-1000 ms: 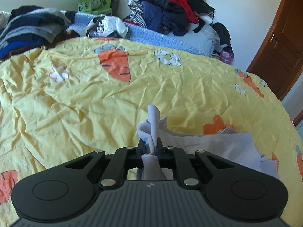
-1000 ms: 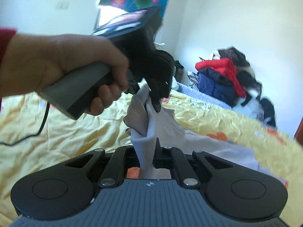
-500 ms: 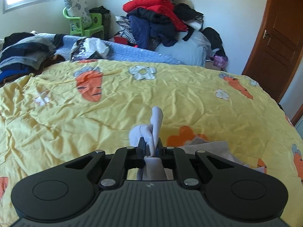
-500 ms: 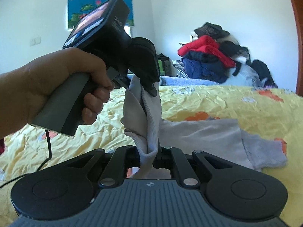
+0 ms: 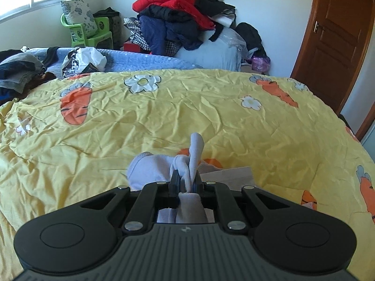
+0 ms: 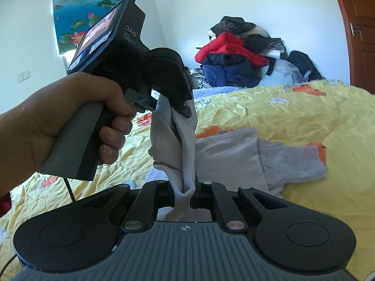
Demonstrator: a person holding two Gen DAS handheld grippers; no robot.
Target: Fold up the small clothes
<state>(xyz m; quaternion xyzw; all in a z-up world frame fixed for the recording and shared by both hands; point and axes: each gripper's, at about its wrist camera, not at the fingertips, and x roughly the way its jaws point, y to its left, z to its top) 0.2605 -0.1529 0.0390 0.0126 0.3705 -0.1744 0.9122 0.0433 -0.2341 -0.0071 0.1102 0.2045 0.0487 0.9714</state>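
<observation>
Left wrist view: the left gripper (image 5: 186,182) pinches a bunched fold of the grey garment (image 5: 150,171) above the yellow bedspread (image 5: 164,117). Right wrist view: the right gripper (image 6: 187,188) clamps the same garment, stretched up to the left gripper ahead, its sleeve trailing right across the bedspread.

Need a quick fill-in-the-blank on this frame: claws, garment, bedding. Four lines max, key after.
1. Both the left claw and the right claw are shut on the pale grey cotton ____.
2. The garment's loose end lies on the crumpled yellow bedsheet printed with orange ____.
3. The red padded jacket lies ____ the heap of dark clothes.
4. A bare ____ grips the left claw's handle.

Missing: garment; carrots; atop; hand
</observation>
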